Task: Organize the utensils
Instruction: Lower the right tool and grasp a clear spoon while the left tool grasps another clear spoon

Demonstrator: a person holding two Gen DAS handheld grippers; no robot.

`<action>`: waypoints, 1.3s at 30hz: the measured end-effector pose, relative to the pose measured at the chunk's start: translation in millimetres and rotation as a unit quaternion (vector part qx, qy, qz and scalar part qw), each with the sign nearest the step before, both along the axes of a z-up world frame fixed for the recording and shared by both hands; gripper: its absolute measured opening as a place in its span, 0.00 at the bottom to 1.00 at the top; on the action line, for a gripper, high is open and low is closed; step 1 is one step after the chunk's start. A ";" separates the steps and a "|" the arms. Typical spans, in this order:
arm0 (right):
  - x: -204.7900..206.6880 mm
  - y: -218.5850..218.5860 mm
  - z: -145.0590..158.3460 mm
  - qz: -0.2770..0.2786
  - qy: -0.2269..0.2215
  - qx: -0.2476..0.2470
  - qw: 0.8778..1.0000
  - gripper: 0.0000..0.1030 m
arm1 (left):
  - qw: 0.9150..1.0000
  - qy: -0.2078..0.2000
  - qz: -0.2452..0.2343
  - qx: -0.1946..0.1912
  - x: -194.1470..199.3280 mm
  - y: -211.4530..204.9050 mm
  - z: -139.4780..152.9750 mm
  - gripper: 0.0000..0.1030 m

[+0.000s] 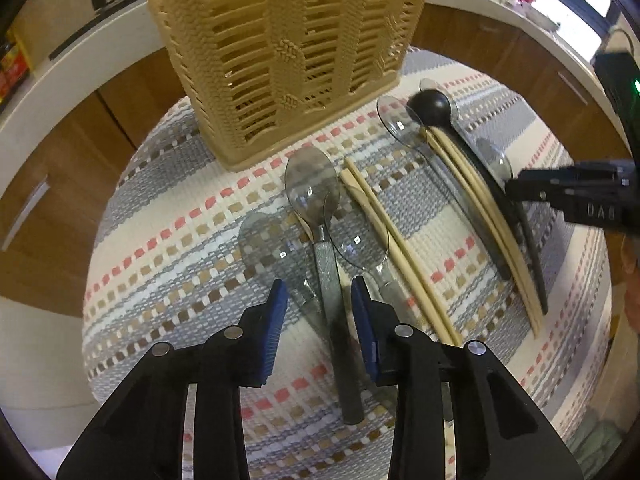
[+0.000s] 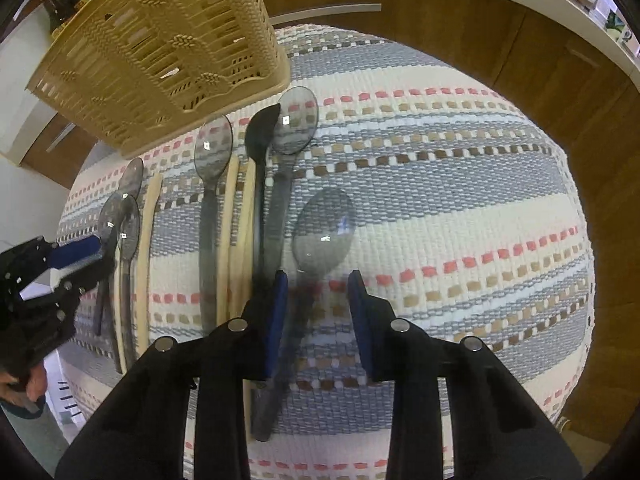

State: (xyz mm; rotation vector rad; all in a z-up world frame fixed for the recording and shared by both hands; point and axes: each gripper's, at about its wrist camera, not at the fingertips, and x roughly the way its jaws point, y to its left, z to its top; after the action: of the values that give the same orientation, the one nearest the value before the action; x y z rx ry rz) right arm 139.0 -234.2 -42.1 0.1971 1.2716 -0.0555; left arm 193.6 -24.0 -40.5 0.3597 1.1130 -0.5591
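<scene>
Left gripper (image 1: pixel 320 296) points down over the near part of the mat (image 1: pixel 168 264), fingers part-spread, straddling the handles of a cluster of clear spoons (image 1: pixel 312 192). Pads not yet pressing — nothing pinched. At least two handles lie between the fingers, a third just beside.

Right gripper (image 2: pixel 318 280) is likewise part-spread, over the handle of a lone clear spoon (image 2: pixel 324 232) on the mat's right half. The handle sits against the left pad with a gap to the right one; I read no grip yet.

Mid mat: pale chopsticks (image 1: pixel 396 248) in pairs, a black spoon (image 2: pixel 260 136) among them, more clear spoons overlapping.

Far edge: tan basket (image 1: pixel 280 52), upright, apparently empty — the likely destination. All utensils lie on the mat, none inside it.

Risks:
- Left may close on two or three handles at once, or on one overlapped by another; the extra could drag, slip and drop.
- Smooth, thin clear handles lie flat on the ribbed mat, so pads may skid off or snag the weave.
- Right closes off-centre, which could twist the spoon.
- The grippers work near each other and could collide.

Writing: white letters on the other gripper, seen from the left wrist, perhaps "DAB"; uncertain.
</scene>
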 end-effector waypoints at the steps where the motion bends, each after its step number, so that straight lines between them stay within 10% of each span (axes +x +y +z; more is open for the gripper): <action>1: 1.2 0.3 1.8 -0.002 0.002 0.001 1.000 0.27 | 1.000 -0.001 -0.004 0.000 0.3 -0.1 -0.9 0.31; 10: 45.4 19.6 3.4 0.008 0.023 -0.002 1.000 0.27 | 0.998 -0.012 -0.025 0.054 10.8 -35.8 -5.6 0.32; 12: 47.8 22.1 2.7 0.021 0.026 -0.011 0.999 0.16 | 0.998 -0.007 -0.027 0.054 8.1 -38.6 -6.7 0.19; 27: 30.6 20.3 13.8 0.053 0.001 0.011 0.999 0.09 | 0.985 0.069 0.097 -0.129 -19.1 52.9 1.5 0.11; 39: -7.9 7.3 -10.2 0.072 -0.010 -0.006 0.997 0.10 | 0.978 0.081 0.127 -0.143 -26.9 93.9 -3.5 0.16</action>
State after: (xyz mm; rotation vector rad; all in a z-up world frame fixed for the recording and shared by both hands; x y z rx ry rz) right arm 131.1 -226.9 -52.2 0.0952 1.2618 0.0620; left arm 166.7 69.9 -44.0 -0.0788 1.1949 -0.5187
